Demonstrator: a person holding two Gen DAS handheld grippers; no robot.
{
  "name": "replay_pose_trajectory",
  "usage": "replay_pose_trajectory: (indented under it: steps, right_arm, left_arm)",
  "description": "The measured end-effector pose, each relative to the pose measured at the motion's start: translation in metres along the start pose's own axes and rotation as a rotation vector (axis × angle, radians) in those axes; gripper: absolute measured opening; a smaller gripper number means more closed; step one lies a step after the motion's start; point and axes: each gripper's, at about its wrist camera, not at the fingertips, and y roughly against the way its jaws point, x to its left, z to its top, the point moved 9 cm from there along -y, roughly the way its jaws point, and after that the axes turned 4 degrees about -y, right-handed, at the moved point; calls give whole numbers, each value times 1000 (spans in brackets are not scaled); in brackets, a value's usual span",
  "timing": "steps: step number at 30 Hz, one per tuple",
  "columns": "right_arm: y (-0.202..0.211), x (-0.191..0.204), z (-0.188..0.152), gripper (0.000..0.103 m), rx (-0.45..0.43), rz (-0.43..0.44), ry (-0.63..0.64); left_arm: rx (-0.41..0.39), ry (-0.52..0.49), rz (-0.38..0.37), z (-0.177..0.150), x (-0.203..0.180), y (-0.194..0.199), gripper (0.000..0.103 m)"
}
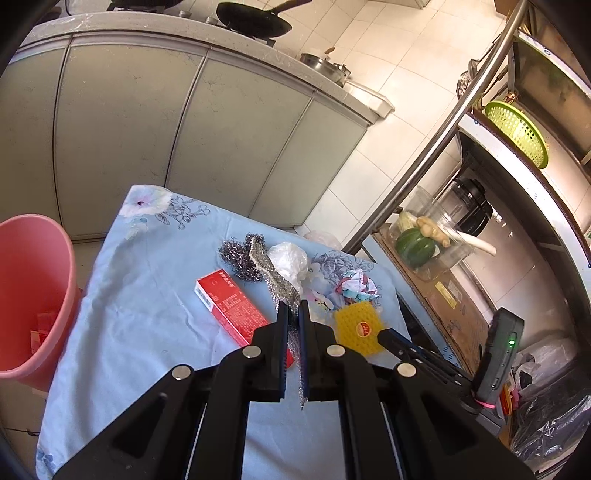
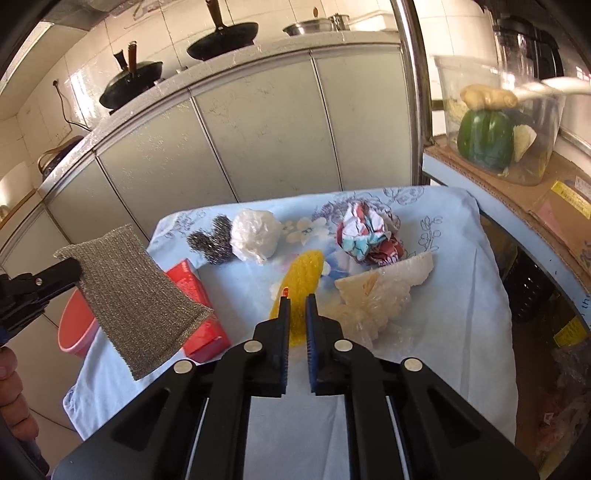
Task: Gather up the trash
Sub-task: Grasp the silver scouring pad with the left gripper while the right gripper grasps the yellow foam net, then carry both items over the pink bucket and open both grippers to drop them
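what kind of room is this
Most likely a home kitchen: a black frying pan sits on the counter above grey cabinet doors, and a clear tub on a side shelf holds vegetables.

A: Bright daylight throughout; the far wall tiles point(image 1: 388, 48) glare nearly white.

B: Soft shadows on the tabletop point(image 2: 424, 369). Fisheye bends the cabinet doors point(image 2: 258, 129), and black vignetting fills the corners. Focus is sharp; only the edges smear.
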Motion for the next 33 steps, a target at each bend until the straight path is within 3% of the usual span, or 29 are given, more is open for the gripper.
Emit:
replay_pose_trajectory:
  steps: [8,15,24,33]
  right_arm:
    - [24,47,10,8,-58,69,69]
    - [11,108,6,8,-30,153,159]
    - [-14,211,-6,8,17,294,301]
    - [-35,301,-24,8,49,397,414]
  left_arm:
    - [-66,25,42,3,28,33,4]
    - [-130,66,118,5,70,65,5]
    - [-223,140,278,7,150,117,5]
    - [-265,201,430,2,220,155,5]
